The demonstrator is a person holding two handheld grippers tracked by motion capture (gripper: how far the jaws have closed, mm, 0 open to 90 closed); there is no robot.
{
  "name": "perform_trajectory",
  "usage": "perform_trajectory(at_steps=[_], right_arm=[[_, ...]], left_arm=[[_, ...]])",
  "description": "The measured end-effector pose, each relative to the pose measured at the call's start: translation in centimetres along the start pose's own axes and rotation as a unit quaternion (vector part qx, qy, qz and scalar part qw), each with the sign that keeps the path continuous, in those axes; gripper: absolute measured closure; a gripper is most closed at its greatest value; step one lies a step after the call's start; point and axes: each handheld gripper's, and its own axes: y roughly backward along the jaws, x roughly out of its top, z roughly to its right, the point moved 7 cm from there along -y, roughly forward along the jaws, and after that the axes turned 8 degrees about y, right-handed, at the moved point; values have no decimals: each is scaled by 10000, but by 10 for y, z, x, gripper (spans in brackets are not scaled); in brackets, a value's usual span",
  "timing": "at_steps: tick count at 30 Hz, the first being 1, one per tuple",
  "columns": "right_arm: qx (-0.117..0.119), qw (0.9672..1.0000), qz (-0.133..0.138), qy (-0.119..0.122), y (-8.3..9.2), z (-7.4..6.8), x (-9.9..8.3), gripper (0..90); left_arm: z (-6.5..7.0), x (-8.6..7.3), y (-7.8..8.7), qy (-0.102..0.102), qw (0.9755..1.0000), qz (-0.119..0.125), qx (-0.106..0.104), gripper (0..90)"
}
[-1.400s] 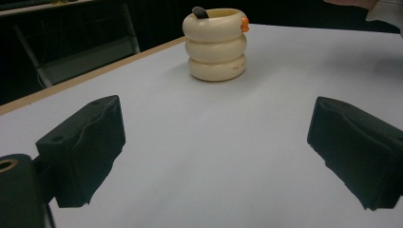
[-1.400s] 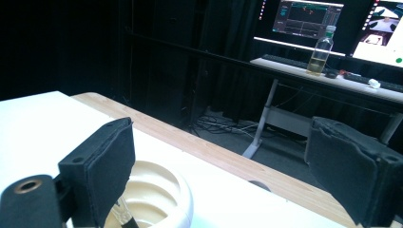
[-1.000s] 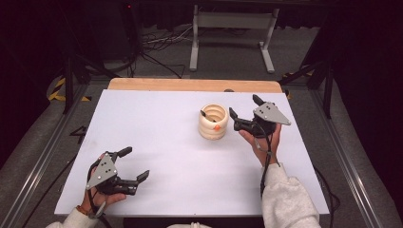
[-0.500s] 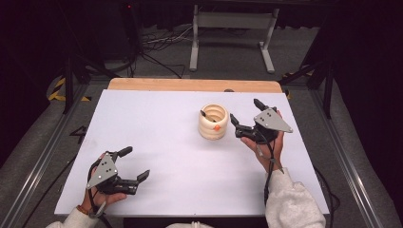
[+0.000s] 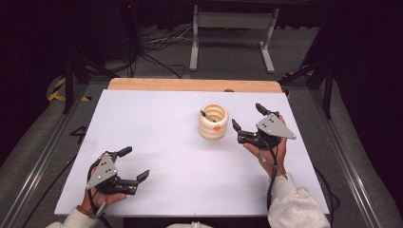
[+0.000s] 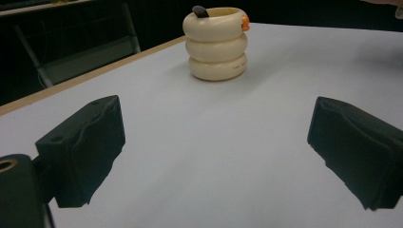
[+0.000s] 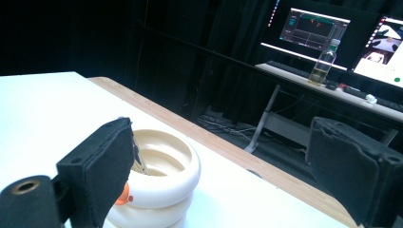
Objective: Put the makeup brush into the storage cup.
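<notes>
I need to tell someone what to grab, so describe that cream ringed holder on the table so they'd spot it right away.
On the white table, look toward its far right part, just left of the right gripper. There stands the cream holder, shaped like three stacked rings. It is the lone item standing on the table, with an orange dot on its side and a dark-tipped thing poking out.

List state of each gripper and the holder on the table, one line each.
left gripper: jaws open, empty, near the table's front left.
right gripper: jaws open, empty, just right of the holder.
ringed cream holder: upright, a dark-tipped item standing inside, ungripped.
</notes>
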Motion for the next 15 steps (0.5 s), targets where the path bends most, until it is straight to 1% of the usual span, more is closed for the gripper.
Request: perform_trajectory(at_steps=[7,9,11,15], right_arm=[[40,10000,-32,36,7,0,-2,99],[18,10000,-23,65,9,0,-2,99],[21,10000,-10,35,11,1,-2,99],[57,9999,-12,90,15,-1,-3,99]], left_arm=[[0,0,0,4,10000,8,9,60],[0,0,0,7,10000,8,5,60],[0,0,0,4,10000,8,3,60],[0,0,0,2,10000,-2,0,60]])
